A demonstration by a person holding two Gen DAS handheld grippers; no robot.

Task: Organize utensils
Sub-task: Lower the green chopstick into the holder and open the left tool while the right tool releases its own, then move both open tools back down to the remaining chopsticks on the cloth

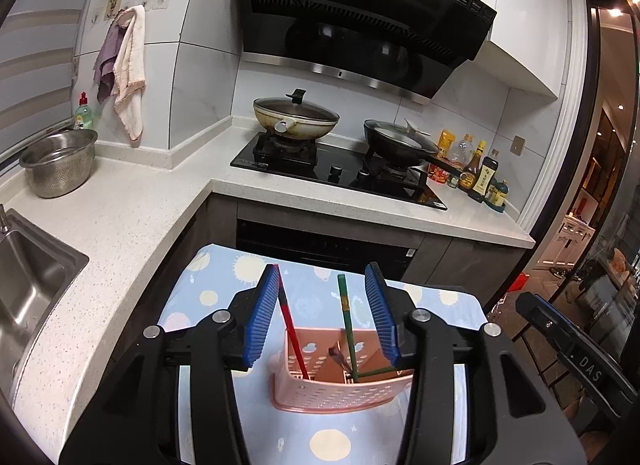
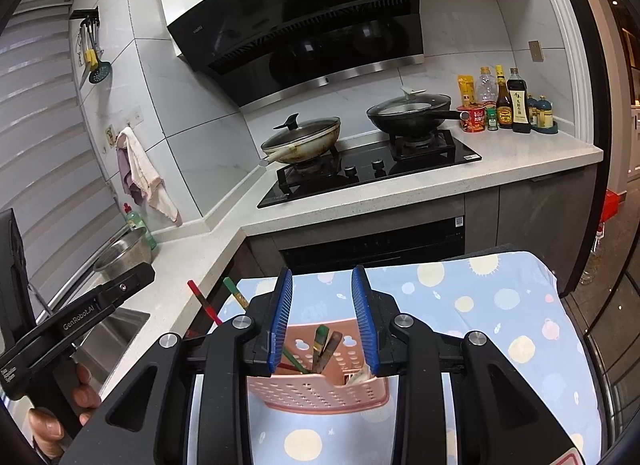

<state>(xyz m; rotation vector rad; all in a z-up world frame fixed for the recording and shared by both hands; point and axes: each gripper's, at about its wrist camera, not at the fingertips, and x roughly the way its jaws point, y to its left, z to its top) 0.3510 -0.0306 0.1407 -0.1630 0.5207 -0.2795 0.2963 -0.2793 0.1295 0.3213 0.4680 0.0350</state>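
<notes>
On patterned cloth (image 1: 224, 289): pink basket (image 1: 332, 393), chopsticks (image 1: 294, 341) inside | both grippers seemingly part-open, empty

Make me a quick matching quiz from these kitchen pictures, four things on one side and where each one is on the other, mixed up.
Things:
1. red chopstick
2. steel colander
3. sauce bottles
4. towel

Places:
A. hanging on a wall hook
B. on the counter right of the stove
C. standing in the pink basket
D. on the counter next to the sink

Pairs: 1-C, 2-D, 3-B, 4-A
</notes>
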